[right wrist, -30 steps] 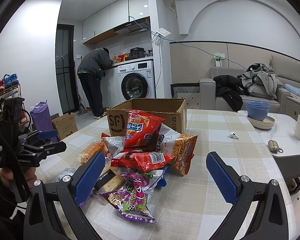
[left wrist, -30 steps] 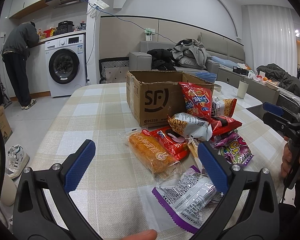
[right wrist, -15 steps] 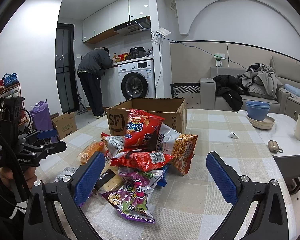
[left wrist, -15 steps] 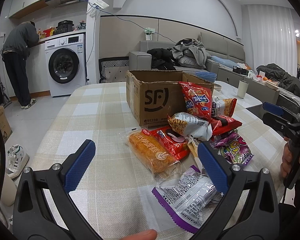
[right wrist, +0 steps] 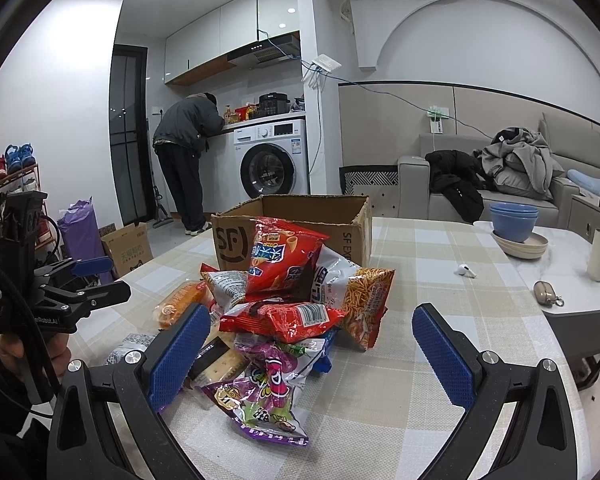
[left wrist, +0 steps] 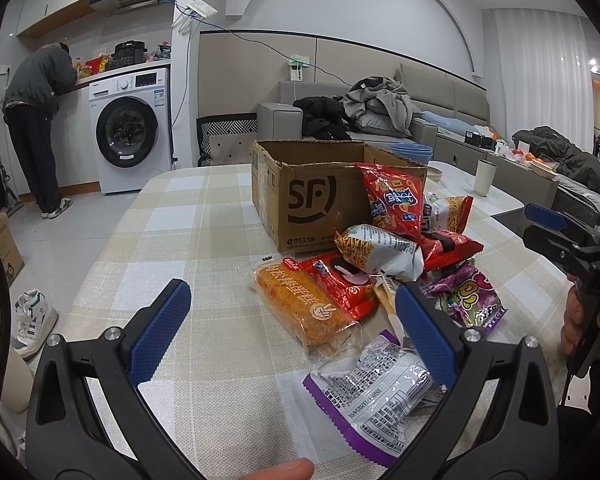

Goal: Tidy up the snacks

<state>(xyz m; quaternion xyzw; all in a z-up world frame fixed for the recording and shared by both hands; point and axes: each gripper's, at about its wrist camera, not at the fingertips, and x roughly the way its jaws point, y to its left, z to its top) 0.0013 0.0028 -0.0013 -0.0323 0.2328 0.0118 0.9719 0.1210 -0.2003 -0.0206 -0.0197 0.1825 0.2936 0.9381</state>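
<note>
A pile of snack bags lies on the checked tablecloth in front of an open cardboard box point(left wrist: 320, 200) point(right wrist: 296, 216). An orange cake pack point(left wrist: 300, 304) and a purple-edged silver bag point(left wrist: 376, 388) lie nearest my left gripper point(left wrist: 292, 336), which is open and hovers just short of them. A red chip bag point(right wrist: 284, 256) leans on the box, with a red packet point(right wrist: 288, 318) and a purple candy bag point(right wrist: 268, 396) below it. My right gripper point(right wrist: 308, 356) is open, low over the near side of the pile, holding nothing.
Blue bowls point(right wrist: 514, 222), a white cup point(right wrist: 599, 254), an earbud point(right wrist: 465, 271) and a small pouch point(right wrist: 545, 292) sit at the table's right. A person point(right wrist: 188, 160) stands bent over at the washing machine point(right wrist: 270, 160). A sofa point(left wrist: 380, 120) lies beyond the table.
</note>
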